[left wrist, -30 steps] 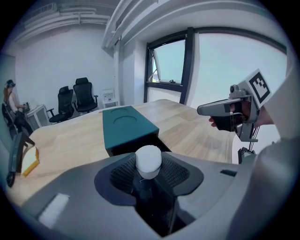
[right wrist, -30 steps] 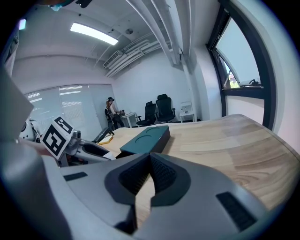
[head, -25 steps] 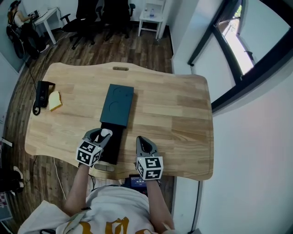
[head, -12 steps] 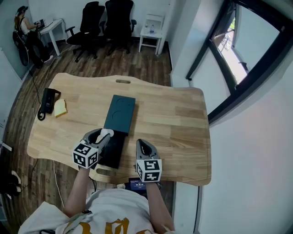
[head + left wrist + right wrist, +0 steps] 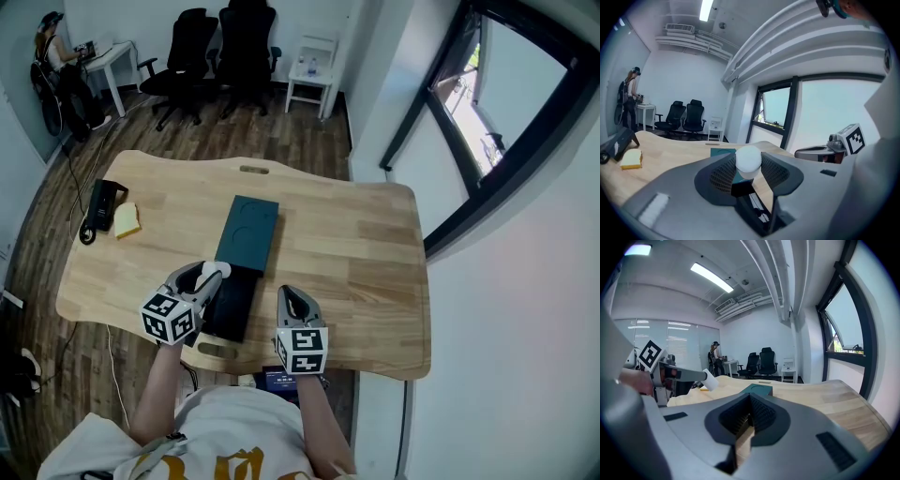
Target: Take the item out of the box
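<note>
A person stands at the near side of a big wooden table [image 5: 356, 244]. Both arms are tucked in close, and the bare forearms reach just over the near edge. The left arm [image 5: 161, 380] leans a little to the left. The right arm [image 5: 312, 410] points straight ahead.

A long dark green box [image 5: 247, 228] lies in the middle of the table. A black tray [image 5: 232, 302] touches its near end. Far off to the left are a black gadget [image 5: 100, 202] with a cord and a small yellow block [image 5: 127, 220] beside it. Nothing lies between the hands and the box.

The left gripper [image 5: 208, 278] has its jaws pressed on a small round white thing [image 5: 748, 161]. It holds it up in the air, over the left edge of the tray. The right gripper [image 5: 290, 294] rests low by the tray's right side. Its jaws are squeezed together with nothing in them.
</note>
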Available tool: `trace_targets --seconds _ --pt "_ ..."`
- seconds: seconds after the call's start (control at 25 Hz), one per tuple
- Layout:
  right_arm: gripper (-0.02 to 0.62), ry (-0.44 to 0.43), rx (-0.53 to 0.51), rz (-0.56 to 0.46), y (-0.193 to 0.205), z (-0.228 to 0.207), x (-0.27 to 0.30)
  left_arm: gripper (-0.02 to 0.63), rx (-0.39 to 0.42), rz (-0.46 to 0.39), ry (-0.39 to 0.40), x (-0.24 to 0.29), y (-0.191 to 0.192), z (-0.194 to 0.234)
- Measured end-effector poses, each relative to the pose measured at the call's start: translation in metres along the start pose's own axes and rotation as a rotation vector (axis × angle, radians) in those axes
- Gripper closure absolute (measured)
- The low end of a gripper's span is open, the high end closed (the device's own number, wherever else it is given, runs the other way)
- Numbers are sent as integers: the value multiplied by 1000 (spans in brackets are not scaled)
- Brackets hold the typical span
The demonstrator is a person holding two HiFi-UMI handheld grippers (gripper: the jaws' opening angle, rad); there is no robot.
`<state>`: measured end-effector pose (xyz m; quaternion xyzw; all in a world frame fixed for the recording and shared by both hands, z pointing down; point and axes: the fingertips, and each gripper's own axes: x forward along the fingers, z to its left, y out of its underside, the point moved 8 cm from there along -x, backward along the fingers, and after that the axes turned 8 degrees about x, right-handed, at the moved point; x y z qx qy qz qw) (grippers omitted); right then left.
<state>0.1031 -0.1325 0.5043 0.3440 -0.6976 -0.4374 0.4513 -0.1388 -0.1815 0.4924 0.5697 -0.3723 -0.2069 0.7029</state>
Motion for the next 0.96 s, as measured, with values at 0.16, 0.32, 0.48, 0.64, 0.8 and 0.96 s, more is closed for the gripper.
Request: trace_targets --seconds 0.16,0.32,0.48,0.64,0.8,0.96 --pt "591 6 4 -18 -4 0 -2 436 -34 -24 12 -3 -2 -1" --pt "591 17 12 -15 -1 1 -3 436 -37 -14 11 -5 2 1" --pt "591 21 11 -14 -2 3 -3 436 -54 -10 5 -9 5 5" --pt "591 32 11 0 2 2 -1 436 -59 -7 1 -11 7 7" --pt "591 40 13 14 6 1 -1 436 -62 -2 0 -13 9 6" --pt "591 35 10 14 4 3 1 436 -64 -4 -1 -14 8 8"
